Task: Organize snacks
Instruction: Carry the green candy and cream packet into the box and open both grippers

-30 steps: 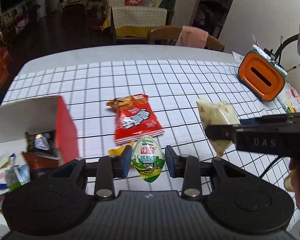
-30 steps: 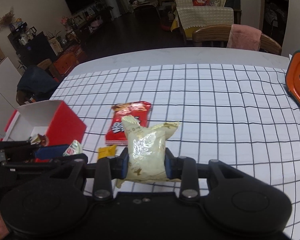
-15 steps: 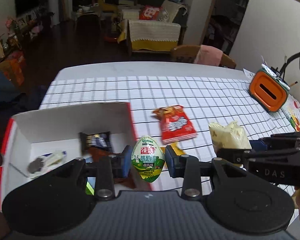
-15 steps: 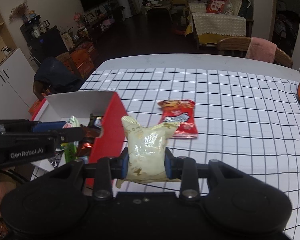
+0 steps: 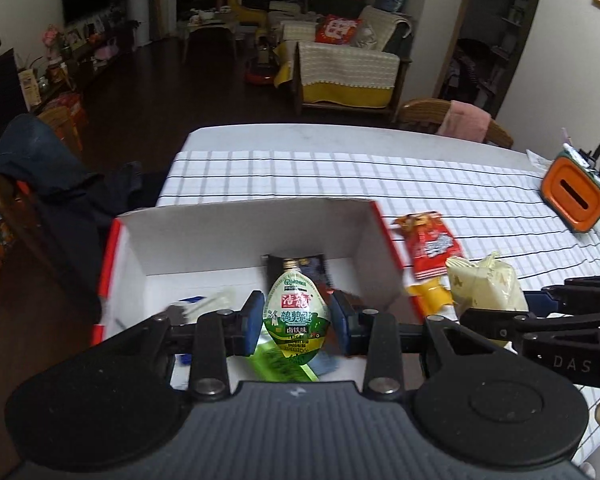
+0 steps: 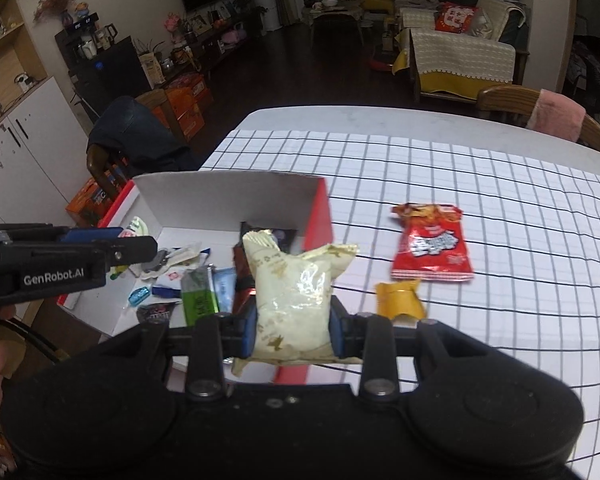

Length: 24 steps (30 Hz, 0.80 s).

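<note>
My left gripper [image 5: 296,322] is shut on a green and white egg-shaped snack packet [image 5: 296,316] and holds it above the open red and white box [image 5: 240,236]. My right gripper [image 6: 294,330] is shut on a pale cream snack bag [image 6: 296,296], held just right of the box [image 6: 220,196], over its red side wall. The box holds several small snack packets [image 6: 196,292]. A red snack bag [image 6: 430,246] and a small yellow packet [image 6: 400,300] lie on the checked tablecloth to the right of the box.
An orange container [image 5: 574,194] stands at the table's far right edge. A wooden chair with a pink cloth [image 5: 466,122] is behind the table. A chair draped in dark clothing [image 6: 134,140] stands left of the table.
Both grippers have moved left with their snacks, from over the tablecloth to the box. The left gripper now hangs over the box's inside.
</note>
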### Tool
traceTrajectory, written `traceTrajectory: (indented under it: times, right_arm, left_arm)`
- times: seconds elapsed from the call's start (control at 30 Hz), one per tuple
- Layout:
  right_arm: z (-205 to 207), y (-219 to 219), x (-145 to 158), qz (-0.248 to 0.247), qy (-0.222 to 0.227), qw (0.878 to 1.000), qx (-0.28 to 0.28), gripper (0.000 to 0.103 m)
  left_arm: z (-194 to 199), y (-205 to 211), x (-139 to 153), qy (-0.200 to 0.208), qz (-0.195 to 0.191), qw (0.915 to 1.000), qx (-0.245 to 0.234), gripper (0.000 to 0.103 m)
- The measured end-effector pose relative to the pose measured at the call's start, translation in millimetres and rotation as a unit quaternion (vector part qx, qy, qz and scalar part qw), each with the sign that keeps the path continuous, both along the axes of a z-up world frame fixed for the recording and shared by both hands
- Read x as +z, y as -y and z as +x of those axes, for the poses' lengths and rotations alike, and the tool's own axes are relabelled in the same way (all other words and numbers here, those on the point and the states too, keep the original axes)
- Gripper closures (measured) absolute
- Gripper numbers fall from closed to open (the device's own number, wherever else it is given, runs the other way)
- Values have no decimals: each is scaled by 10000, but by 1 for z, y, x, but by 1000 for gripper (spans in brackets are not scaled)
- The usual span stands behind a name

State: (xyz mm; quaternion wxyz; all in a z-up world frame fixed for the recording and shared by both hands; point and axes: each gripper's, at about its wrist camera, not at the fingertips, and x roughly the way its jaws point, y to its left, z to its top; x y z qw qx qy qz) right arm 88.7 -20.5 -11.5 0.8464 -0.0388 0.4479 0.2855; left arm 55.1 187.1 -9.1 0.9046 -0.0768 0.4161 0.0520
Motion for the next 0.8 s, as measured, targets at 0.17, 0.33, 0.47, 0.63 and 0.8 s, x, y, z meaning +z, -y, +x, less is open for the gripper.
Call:
traceTrajectory:
  times: [0.17, 0.33, 0.47, 0.63, 0.8]
  right_arm:
    - [-3, -27, -9, -108, -19, 9999, 99, 70]
    - [-7, -59, -22, -243, -96, 9994, 242, 70]
    - [-10, -80, -34, -299, -224, 9988, 307, 70]
    - [-12, -102, -50, -403, -356, 9977, 425, 70]
    - [-14, -115, -61, -484, -388, 9961, 620, 70]
  left_arm:
    - [-4, -27, -11, -124, 67, 9998, 110, 68]
    - [-5, -48, -21, -255, 163, 9993, 220, 68]
    - [-6, -64, -31, -365, 224, 9987, 292, 68]
    - [-4, -75, -46, -508, 360, 9977, 259, 68]
    - [-2, -76, -58, -600, 457, 9971, 117, 68]
